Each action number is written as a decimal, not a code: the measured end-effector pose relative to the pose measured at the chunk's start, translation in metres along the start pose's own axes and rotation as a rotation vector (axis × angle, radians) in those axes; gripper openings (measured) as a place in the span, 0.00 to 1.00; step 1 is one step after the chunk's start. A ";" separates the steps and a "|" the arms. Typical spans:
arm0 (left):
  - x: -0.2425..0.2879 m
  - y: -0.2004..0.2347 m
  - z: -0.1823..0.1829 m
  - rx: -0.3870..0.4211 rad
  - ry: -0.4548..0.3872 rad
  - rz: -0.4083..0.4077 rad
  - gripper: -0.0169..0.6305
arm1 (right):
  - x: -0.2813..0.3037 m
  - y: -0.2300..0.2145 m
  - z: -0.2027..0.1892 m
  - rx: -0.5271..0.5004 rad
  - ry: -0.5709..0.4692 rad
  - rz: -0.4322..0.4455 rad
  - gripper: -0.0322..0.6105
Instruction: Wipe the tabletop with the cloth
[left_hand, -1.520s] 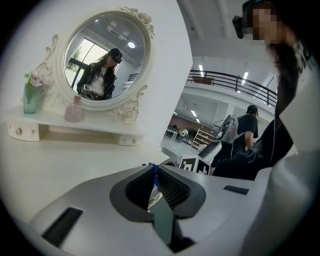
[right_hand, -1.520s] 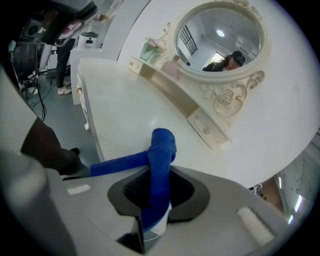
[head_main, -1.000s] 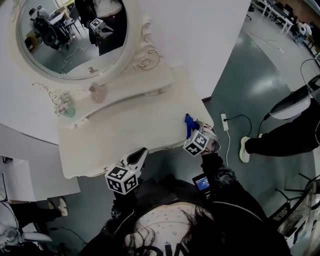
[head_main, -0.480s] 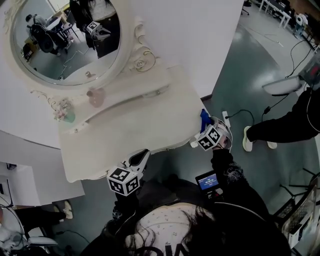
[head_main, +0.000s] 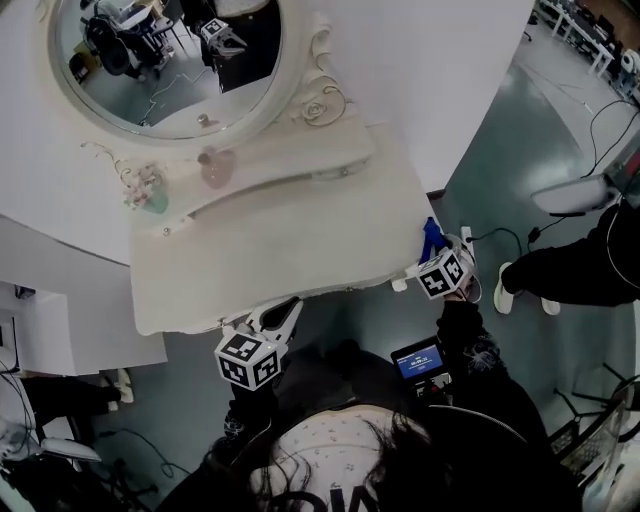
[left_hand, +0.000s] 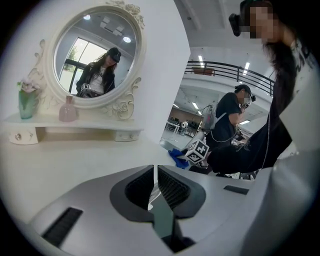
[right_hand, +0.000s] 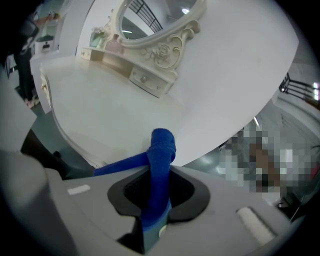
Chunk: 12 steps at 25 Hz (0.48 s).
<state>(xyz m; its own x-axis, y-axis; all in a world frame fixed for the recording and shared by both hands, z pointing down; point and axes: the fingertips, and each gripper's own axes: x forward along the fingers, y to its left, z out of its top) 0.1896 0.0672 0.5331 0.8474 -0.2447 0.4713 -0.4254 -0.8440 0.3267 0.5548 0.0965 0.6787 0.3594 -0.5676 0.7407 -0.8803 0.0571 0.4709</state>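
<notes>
A cream dressing table (head_main: 270, 250) fills the middle of the head view. The blue cloth (head_main: 431, 238) hangs bunched at the table's right front corner, and my right gripper (head_main: 436, 262) is shut on it. In the right gripper view the blue cloth (right_hand: 160, 165) sticks up from between the jaws, above the table (right_hand: 100, 115) edge. My left gripper (head_main: 278, 315) waits at the table's front edge, jaws shut with nothing between them (left_hand: 155, 187). From the left gripper view, the cloth (left_hand: 178, 156) shows far right beside the other gripper's marker cube.
An oval mirror (head_main: 170, 55) stands at the back over a small shelf holding a pink bottle (head_main: 216, 166) and a green vase (head_main: 150, 196). A person's legs (head_main: 570, 270) stand on the floor to the right. A power strip and cable (head_main: 468, 240) lie beside the table.
My right gripper has carried the blue cloth rightward along the front edge to the table's right corner. The left gripper has stayed by the front edge.
</notes>
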 end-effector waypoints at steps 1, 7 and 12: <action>-0.004 0.003 -0.003 -0.009 -0.001 0.014 0.03 | -0.003 0.002 0.002 0.025 -0.004 0.019 0.16; -0.024 0.017 -0.012 -0.026 -0.007 0.051 0.03 | -0.033 0.033 0.044 0.094 -0.116 0.123 0.17; -0.039 0.016 -0.012 -0.018 -0.022 0.048 0.03 | -0.080 0.065 0.100 0.128 -0.236 0.213 0.17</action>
<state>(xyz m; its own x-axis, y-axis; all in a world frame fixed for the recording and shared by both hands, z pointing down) 0.1460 0.0686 0.5301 0.8326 -0.2947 0.4689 -0.4709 -0.8224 0.3193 0.4376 0.0638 0.6021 0.0950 -0.7295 0.6774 -0.9650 0.0996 0.2425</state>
